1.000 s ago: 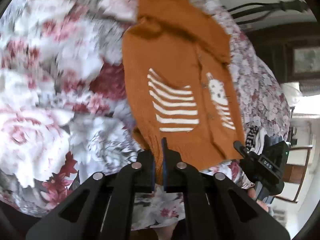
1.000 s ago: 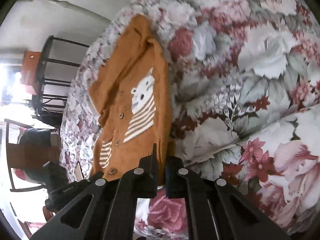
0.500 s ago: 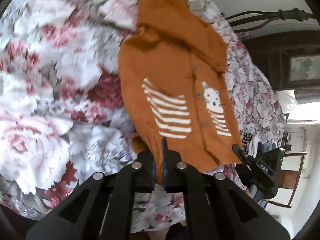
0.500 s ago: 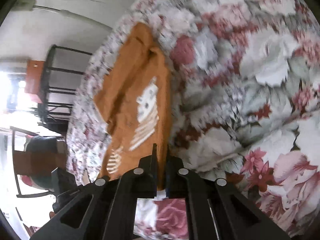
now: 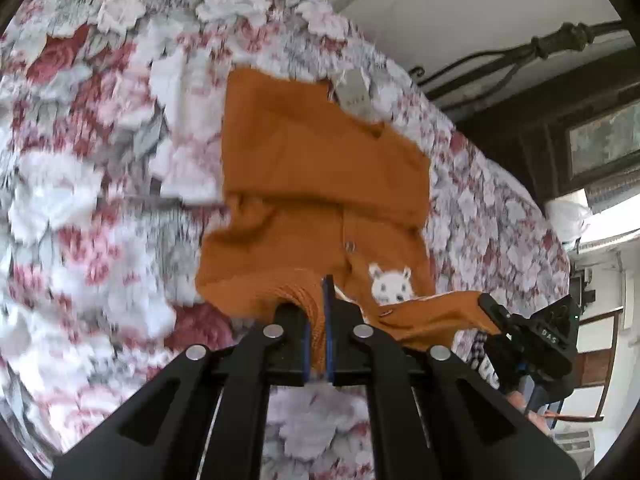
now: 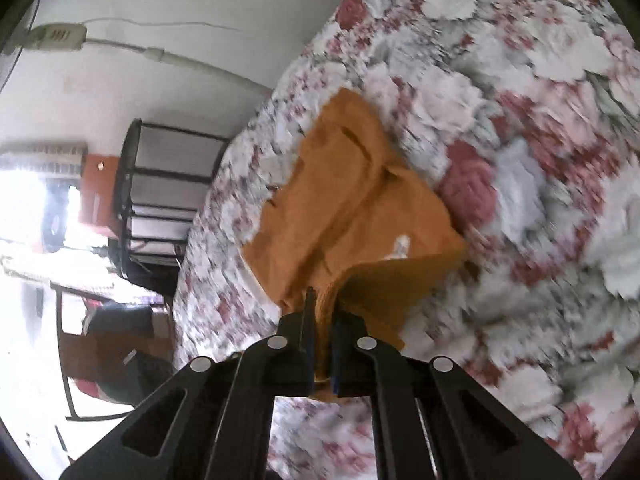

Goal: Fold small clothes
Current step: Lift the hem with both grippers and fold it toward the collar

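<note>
The left tongs [image 5: 316, 308] pinch the hem of the orange cardigan [image 5: 320, 184], and the right tongs [image 6: 322, 312] pinch its other hem corner. The hem is lifted and folding over; the rest lies ahead on the floral bedspread [image 5: 100, 200]. A paper tag [image 5: 354, 94] lies beyond the collar.

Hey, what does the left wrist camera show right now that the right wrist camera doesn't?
Only the left wrist view shows the white animal face on the sweater, a button, a grey tag at its far end, and the right gripper seen from the side.

Only the right wrist view shows a black metal rack by the wall.

Both show the orange sweater on the floral bedspread, with its near edge lifted and pinched in that camera's own gripper: left gripper, right gripper.
</note>
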Available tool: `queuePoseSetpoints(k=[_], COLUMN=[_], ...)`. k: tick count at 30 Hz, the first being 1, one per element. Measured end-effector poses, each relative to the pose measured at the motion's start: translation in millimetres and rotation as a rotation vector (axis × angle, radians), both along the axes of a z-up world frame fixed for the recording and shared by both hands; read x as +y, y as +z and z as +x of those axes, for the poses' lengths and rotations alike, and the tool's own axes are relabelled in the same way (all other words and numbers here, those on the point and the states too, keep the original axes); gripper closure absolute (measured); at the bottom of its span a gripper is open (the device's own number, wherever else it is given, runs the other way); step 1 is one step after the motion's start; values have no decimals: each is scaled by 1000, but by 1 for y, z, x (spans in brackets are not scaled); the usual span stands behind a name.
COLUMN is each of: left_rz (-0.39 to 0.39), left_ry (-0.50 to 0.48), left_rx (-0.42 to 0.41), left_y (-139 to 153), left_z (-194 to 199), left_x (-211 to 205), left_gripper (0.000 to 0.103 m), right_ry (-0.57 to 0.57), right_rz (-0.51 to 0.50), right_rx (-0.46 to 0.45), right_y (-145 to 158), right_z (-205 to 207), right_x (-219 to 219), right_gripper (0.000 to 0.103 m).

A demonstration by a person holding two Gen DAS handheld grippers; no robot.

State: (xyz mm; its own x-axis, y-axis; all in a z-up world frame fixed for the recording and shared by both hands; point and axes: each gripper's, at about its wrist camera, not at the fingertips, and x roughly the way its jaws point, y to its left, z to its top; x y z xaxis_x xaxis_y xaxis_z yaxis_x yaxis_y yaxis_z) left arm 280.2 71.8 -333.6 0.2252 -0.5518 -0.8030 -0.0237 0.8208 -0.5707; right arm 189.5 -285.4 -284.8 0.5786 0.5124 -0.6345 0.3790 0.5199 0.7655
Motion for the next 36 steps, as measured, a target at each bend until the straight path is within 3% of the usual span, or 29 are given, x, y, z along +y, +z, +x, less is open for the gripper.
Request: queuePoseSetpoints(k=[5, 12, 21, 26, 27, 29, 30, 31, 33, 36], left_rz=[-71, -45, -25, -41, -30, -28, -66, -85, -90, -7], left_ry=[52, 74, 112, 157, 171, 221, 244, 249, 238, 227], left_rx=[-10, -61, -32, 33, 51, 114, 139, 143, 118, 41], left_y=[4, 9, -20, -50, -57, -72, -76, -75, -66, -42], left_z=[30, 76, 121, 146, 150, 154, 155, 155, 155, 151], left_x=[5, -8, -12, -6, -5, 1, 5, 7, 8, 8], left_gripper=[99, 99, 99, 98, 96, 90, 83, 79, 57, 37], right_ry=[-3, -25, -36, -43, -43, -68, -82, -101, -107, -91], right_rz=[-70, -47, -35, -41, -31, -19, -12, 1, 19, -22], right_rx=[-55, -55, -28, -5, -10, -22, -25, -39, -78, -109], right_y=[14, 4, -22, -44, -49, -55, -56, -54, -46, -33], right_z=[37, 82, 144, 172, 176, 180, 181, 178, 175, 170], right_x=[5, -1, -5, -13, -15, -22, -26, -32, -41, -41], right_gripper=[97, 97, 97, 96, 92, 63, 41, 40, 40, 41])
